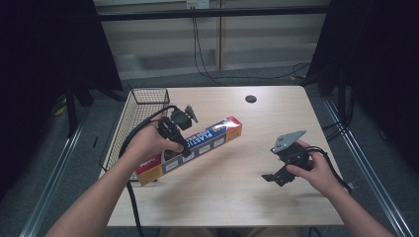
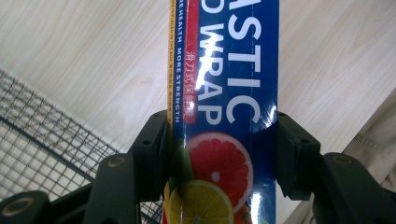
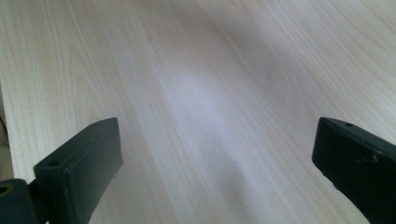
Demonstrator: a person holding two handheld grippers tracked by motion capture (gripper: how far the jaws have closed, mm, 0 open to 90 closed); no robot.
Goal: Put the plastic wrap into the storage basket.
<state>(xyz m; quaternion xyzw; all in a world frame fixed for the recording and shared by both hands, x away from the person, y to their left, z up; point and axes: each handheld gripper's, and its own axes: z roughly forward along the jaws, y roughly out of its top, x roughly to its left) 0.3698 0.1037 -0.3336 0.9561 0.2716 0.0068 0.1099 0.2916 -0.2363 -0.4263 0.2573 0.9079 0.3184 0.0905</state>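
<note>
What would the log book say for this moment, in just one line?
left claw: shut on plastic wrap box | right claw: open above table | wire basket: left table edge

Box (image 2: pixel 224 93): "PLASTIC WRAP", "MORE STRENGTH".

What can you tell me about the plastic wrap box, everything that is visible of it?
The plastic wrap box is long and narrow and looks like glossy cardboard: blue with white lettering, red ends, a yellow edge and pictures of citrus slices. It lies slanted across the table, its near end by the wire basket. The left gripper is shut on it, one black jaw against each long side. It cannot be told whether it rests on the table or is lifted.
</note>
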